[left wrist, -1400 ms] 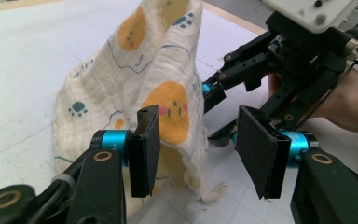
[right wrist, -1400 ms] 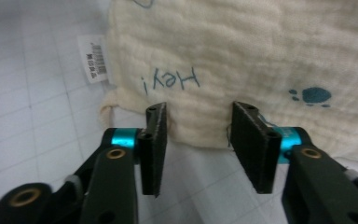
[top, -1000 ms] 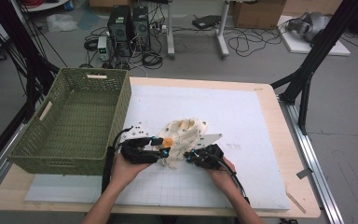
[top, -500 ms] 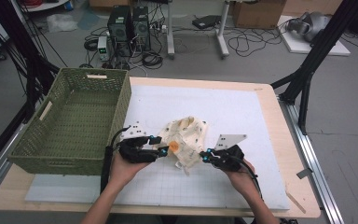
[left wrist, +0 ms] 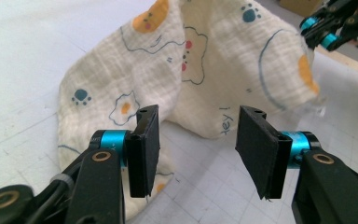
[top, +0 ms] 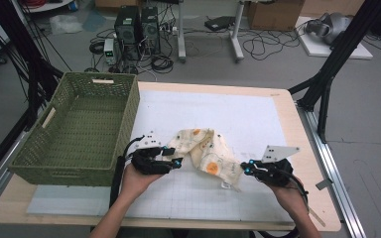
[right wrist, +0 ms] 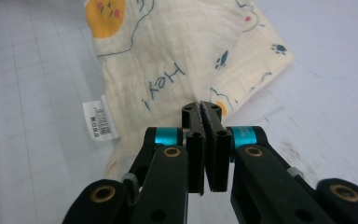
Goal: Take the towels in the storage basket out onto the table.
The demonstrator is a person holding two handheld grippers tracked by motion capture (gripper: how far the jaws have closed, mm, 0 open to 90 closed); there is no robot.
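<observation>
Sitting at the table's left edge, the green wicker basket (top: 77,126) holds nothing. Just right of it, the left gripper (top: 174,157) hovers at the near-left corner of the printed muslin cloth (top: 208,153) with its jaws spread apart, gripping nothing. The cloth (cream, with paw prints and orange faces) lies crumpled on the white gridded mat (top: 258,119), its care label (right wrist: 100,121) hanging off one edge. At the cloth's right end, the right gripper (top: 246,170) has its jaws pressed together; whether fabric is caught between them I cannot tell.
</observation>
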